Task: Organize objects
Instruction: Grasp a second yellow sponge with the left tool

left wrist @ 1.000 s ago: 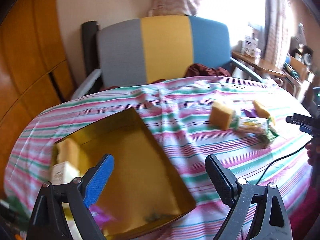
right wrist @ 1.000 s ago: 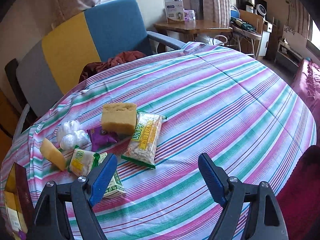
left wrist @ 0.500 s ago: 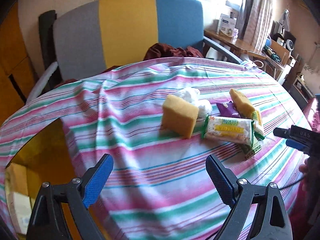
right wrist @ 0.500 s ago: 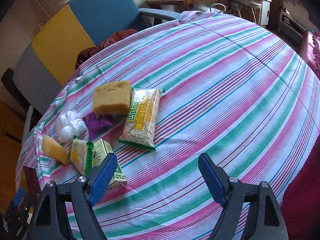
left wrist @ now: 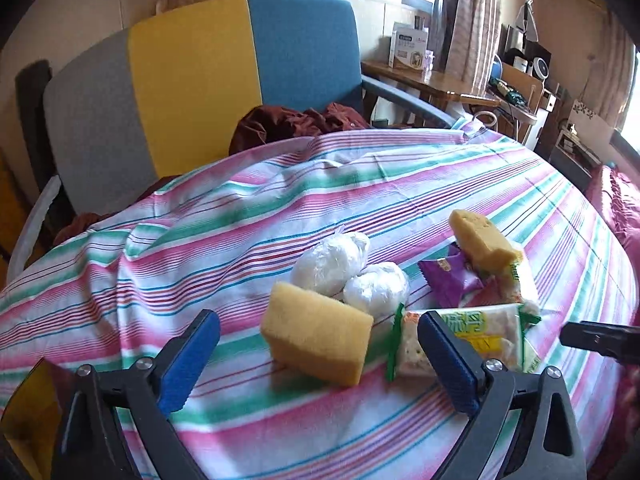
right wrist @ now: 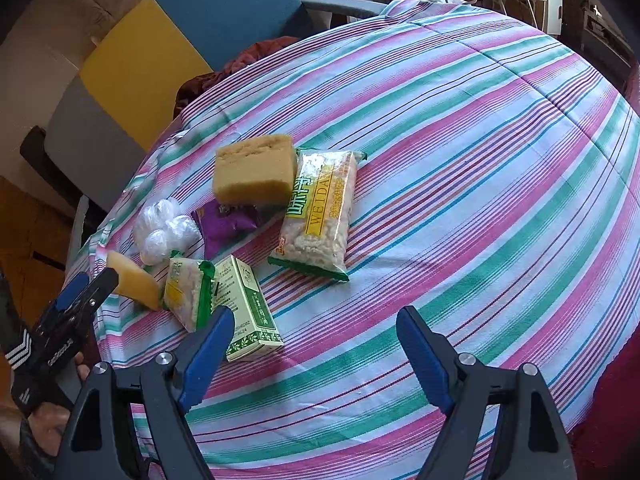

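Observation:
A pile of objects lies on the striped tablecloth [left wrist: 248, 216]. In the left wrist view a yellow sponge [left wrist: 316, 334] sits between the fingers of my open left gripper [left wrist: 318, 354], with white wrapped balls [left wrist: 348, 268], a purple packet [left wrist: 448, 280], a second sponge [left wrist: 482, 242] and a snack packet [left wrist: 480, 334] beyond. In the right wrist view my open right gripper [right wrist: 314, 344] hovers near a green carton [right wrist: 246, 300]. There too are the large sponge [right wrist: 254, 170], a Weidan snack bag [right wrist: 320, 210], the balls [right wrist: 166, 228] and my left gripper [right wrist: 90, 286] at the small sponge [right wrist: 134, 278].
A grey, yellow and blue chair [left wrist: 192, 76] with a dark red cloth [left wrist: 296, 122] stands behind the table. A gold box corner [left wrist: 24, 412] shows at the lower left. A wooden desk [left wrist: 436, 80] with clutter stands at the far right.
My left gripper swung right from the gold box to the pile and now brackets the yellow sponge. My right gripper tilted down and moved closer to the green carton.

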A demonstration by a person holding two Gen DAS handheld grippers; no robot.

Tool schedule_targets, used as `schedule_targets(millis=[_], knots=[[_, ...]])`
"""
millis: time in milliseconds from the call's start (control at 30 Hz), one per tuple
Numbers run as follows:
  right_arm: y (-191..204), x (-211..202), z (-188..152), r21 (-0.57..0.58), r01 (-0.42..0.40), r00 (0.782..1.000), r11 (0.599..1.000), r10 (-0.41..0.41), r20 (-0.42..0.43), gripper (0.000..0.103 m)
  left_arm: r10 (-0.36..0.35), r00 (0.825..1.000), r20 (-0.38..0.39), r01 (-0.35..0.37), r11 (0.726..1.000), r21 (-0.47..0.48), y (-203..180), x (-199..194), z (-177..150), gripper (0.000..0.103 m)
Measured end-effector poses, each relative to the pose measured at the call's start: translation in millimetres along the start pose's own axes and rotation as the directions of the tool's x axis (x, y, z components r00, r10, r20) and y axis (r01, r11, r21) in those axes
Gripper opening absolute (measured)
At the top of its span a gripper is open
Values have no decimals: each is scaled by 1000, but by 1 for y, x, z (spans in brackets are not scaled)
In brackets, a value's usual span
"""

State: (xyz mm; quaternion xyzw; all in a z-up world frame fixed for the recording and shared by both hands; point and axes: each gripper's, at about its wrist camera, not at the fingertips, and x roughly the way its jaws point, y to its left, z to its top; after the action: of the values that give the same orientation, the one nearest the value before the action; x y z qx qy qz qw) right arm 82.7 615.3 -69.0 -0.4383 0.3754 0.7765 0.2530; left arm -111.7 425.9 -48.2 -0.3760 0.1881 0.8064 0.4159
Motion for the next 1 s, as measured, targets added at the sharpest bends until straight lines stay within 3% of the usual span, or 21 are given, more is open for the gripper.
schedule_targets(millis=[100,167,200,233,367,633,800,1000], knots=[[0,2,0,-3,-7,1000,1000,7,-6,85,12,999,-42,-12,1000,-8,0,24,1,99],[1,2,0,-5,-8,1000,1000,8,-8,85,-32,997,-69,30,999,-26,1,36,-4,91],[1,2,0,-7,-9,1000,1000,9,-9,85,-41,996,-81,39,999,-23,0,38,-7,73],[0,2,0,-8,-11,1000,1000,11,-9,85,-36,995,-92,34,999,-23,-1,41,-11,62],[1,3,0,-7,-10,1000,1000,10,-8,85,-52,997,-65,47,996,-82,8,27,-20,59],[8,1,-3,-38,-10,1000,999,11,14,85,-4,999,-38,0,994,-109,5,-41,-50,59],[30,0,-10,-143,-17,999,990,22,34,85,19,999,-27,-22,993,-116,8,-78,-78,59],[76,1,-13,-304,-62,997,951,71,16,85,19,1000,-10,-21,981,-193,33,-113,-99,59]])
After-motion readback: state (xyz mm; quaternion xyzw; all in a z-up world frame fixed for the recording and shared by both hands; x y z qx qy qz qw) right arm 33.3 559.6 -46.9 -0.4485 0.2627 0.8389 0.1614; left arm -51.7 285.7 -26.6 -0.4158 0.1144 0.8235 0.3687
